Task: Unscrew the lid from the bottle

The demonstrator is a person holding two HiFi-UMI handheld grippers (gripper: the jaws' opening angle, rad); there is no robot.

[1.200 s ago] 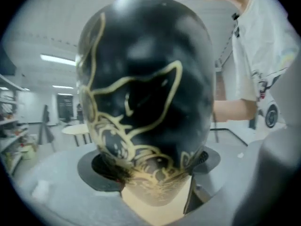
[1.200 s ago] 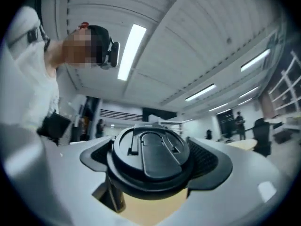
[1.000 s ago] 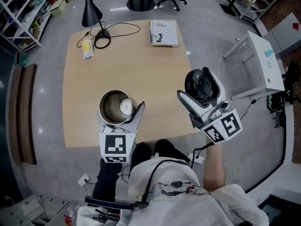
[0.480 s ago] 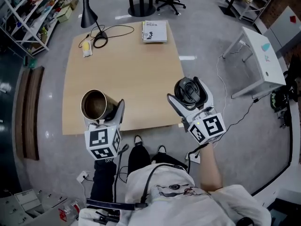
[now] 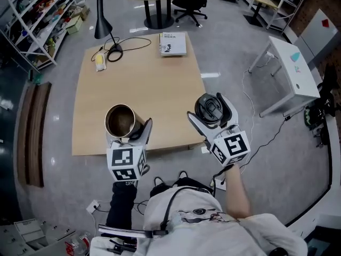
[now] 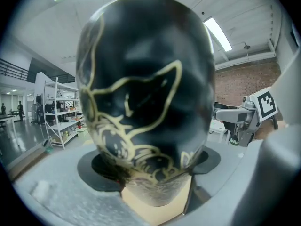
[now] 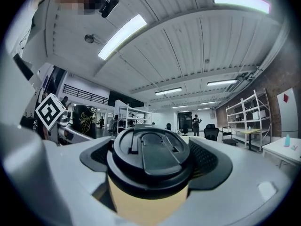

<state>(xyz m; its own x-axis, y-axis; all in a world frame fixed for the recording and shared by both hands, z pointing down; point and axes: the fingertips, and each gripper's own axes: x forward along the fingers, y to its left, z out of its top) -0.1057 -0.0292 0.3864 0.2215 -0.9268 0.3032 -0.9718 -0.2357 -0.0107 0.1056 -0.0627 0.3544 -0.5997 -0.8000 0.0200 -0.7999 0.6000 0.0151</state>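
My left gripper [image 5: 128, 128] is shut on the open bottle [image 5: 120, 120], which is black with gold line drawing and bare metal inside. It is held upright over the table's front edge. In the left gripper view the bottle's body [image 6: 146, 102] fills the frame between the jaws. The right gripper [image 5: 213, 111] is shut on the black flip-top lid [image 5: 209, 105], held apart from the bottle just past the table's right front corner. Between the right jaws the lid [image 7: 150, 157] faces up. The bottle [image 7: 87, 119] shows at the far left of the right gripper view.
The wooden table [image 5: 149, 79] carries a book [image 5: 173, 42] at the back, a black lamp [image 5: 101, 16] with its cable [image 5: 130, 40], and a small yellow object [image 5: 99, 59]. A white side table [image 5: 290, 63] stands to the right. Shelving [image 5: 32, 20] lines the left.
Both grips hold as before. The head view has pulled back, so the table looks farther away. The bottle swung left, then came back right. The lid drifted slightly left and lower.
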